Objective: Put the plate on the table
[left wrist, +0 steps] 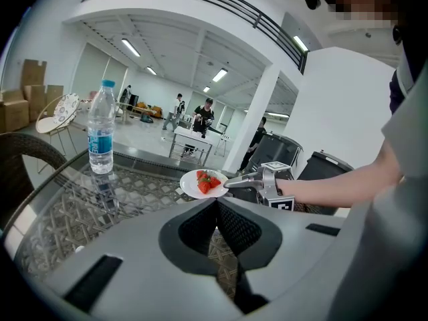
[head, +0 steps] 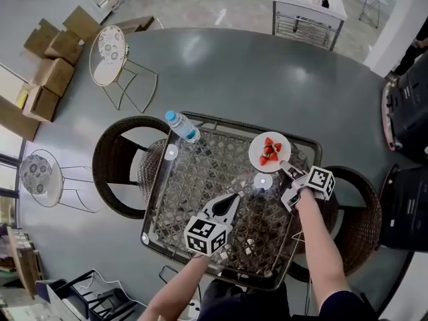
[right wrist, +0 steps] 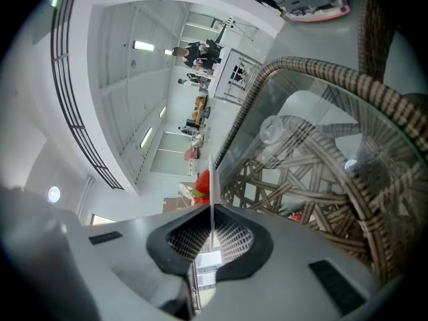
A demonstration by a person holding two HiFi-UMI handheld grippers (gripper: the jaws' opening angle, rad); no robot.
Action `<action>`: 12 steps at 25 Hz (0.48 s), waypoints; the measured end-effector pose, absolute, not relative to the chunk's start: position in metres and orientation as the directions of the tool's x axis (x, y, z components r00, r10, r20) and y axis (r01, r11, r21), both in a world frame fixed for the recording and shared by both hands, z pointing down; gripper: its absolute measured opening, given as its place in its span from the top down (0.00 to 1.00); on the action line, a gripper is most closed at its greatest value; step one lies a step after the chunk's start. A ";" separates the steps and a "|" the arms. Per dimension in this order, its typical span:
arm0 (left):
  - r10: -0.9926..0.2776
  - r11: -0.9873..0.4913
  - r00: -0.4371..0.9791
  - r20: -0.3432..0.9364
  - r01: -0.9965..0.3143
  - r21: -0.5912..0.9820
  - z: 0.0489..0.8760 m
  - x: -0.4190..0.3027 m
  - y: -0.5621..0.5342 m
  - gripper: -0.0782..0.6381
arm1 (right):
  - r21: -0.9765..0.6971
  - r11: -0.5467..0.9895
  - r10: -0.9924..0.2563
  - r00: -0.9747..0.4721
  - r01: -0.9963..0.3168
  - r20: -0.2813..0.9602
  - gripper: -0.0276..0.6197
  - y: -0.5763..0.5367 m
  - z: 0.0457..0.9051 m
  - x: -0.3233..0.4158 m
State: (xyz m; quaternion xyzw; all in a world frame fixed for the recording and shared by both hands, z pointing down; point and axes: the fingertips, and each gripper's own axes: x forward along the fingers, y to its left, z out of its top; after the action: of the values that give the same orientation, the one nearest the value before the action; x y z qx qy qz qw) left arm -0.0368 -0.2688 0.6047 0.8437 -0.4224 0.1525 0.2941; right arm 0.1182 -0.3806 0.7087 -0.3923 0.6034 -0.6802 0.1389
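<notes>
One water bottle (head: 181,126) stands far left on the glass table (head: 200,176), well apart from the white plate (head: 258,154) of strawberries (head: 270,150). At the table's far right, the right gripper (head: 287,170) clamps the plate's rim; the left gripper (head: 232,201) is closed, empty.

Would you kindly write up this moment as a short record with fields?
plate: white plate carrying strawberries, over the far right part of the glass table
right claw: shut on the plate's rim
left claw: shut, empty
bottle: water bottle upright at the far left corner
</notes>
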 end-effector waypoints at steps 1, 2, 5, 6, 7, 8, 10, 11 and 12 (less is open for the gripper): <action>-0.622 -0.470 0.597 0.507 -0.803 0.368 0.606 -0.037 -0.269 0.88 | -0.929 -0.235 -0.662 -0.653 -0.285 0.368 0.93 -0.381 0.710 0.118; -0.620 -0.470 0.597 0.508 -0.802 0.368 0.606 -0.038 -0.270 0.88 | -0.928 -0.237 -0.662 -0.652 -0.286 0.370 0.93 -0.381 0.711 0.118; -0.616 -0.475 0.602 0.507 -0.798 0.370 0.607 -0.037 -0.272 0.88 | -0.926 -0.242 -0.663 -0.647 -0.289 0.376 0.93 -0.382 0.715 0.118; -0.614 -0.478 0.605 0.507 -0.796 0.371 0.607 -0.036 -0.272 0.88 | -0.925 -0.244 -0.663 -0.646 -0.293 0.379 0.93 -0.382 0.716 0.119; -0.612 -0.480 0.607 0.506 -0.794 0.372 0.607 -0.035 -0.273 0.88 | -0.922 -0.246 -0.662 -0.643 -0.298 0.385 0.93 -0.382 0.717 0.119; -0.610 -0.482 0.610 0.506 -0.793 0.374 0.607 -0.034 -0.273 0.88 | -0.919 -0.250 -0.662 -0.639 -0.305 0.392 0.93 -0.382 0.719 0.120; -0.607 -0.483 0.613 0.506 -0.790 0.377 0.609 -0.033 -0.272 0.88 | -0.911 -0.263 -0.663 -0.627 -0.317 0.409 0.93 -0.382 0.721 0.121; -0.606 -0.482 0.613 0.507 -0.790 0.379 0.609 -0.033 -0.272 0.88 | -0.907 -0.271 -0.663 -0.620 -0.323 0.419 0.93 -0.382 0.722 0.121; -0.605 -0.482 0.614 0.507 -0.789 0.380 0.609 -0.032 -0.272 0.88 | -0.902 -0.279 -0.663 -0.613 -0.330 0.430 0.93 -0.382 0.723 0.121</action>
State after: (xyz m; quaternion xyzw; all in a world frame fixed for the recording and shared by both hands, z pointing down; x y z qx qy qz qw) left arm -0.0324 -0.2721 0.6094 0.8470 -0.4116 0.1542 0.2991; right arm 0.1213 -0.3823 0.7233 -0.4224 0.5877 -0.6790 0.1226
